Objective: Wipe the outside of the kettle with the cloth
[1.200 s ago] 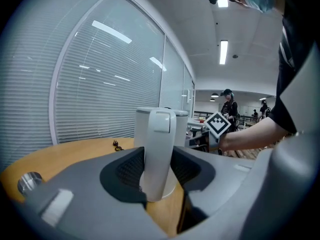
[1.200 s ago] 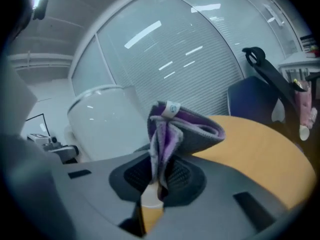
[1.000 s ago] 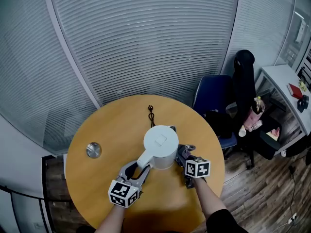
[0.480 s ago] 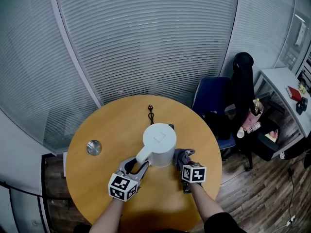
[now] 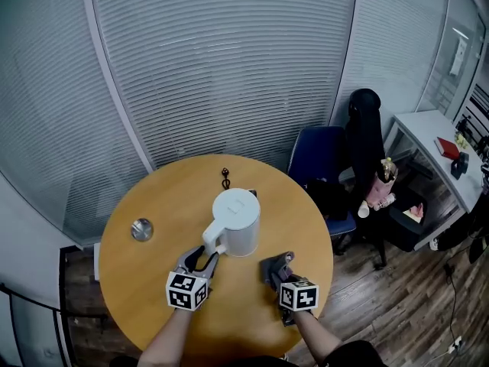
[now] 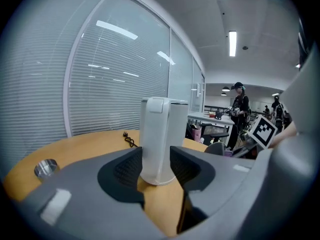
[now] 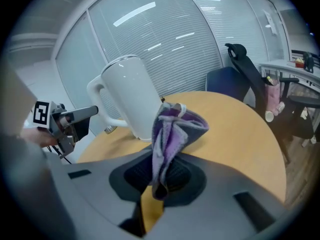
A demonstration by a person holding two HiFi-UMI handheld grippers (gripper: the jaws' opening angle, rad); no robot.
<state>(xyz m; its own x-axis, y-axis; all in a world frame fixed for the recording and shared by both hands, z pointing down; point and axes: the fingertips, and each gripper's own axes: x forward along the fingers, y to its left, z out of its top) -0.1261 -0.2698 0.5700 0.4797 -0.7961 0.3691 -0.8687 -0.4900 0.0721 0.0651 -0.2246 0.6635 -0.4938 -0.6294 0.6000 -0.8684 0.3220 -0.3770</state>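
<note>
A white kettle (image 5: pixel 237 219) stands upright in the middle of the round wooden table (image 5: pixel 137 281). My left gripper (image 5: pixel 200 261) is shut on the kettle's handle (image 6: pixel 156 139), whose white bar sits between the two dark pads. My right gripper (image 5: pixel 277 272) is shut on a bunched purple-grey cloth (image 7: pixel 172 129), which sticks up from between its jaws. The cloth (image 5: pixel 273 265) hangs clear of the kettle (image 7: pixel 132 96), to the right of it and nearer the table's front edge. In the right gripper view my left gripper (image 7: pixel 85 115) shows at the handle.
A small round metal piece (image 5: pixel 141 228) lies at the table's left. A black cord with a plug (image 5: pixel 225 178) lies behind the kettle. A blue chair (image 5: pixel 317 163) and a black office chair (image 5: pixel 365 140) stand beyond the table's right side, near a white desk (image 5: pixel 428 140).
My right gripper has drawn the cloth away from the kettle's right side, back toward the table's front edge. My left gripper has kept its hold on the handle.
</note>
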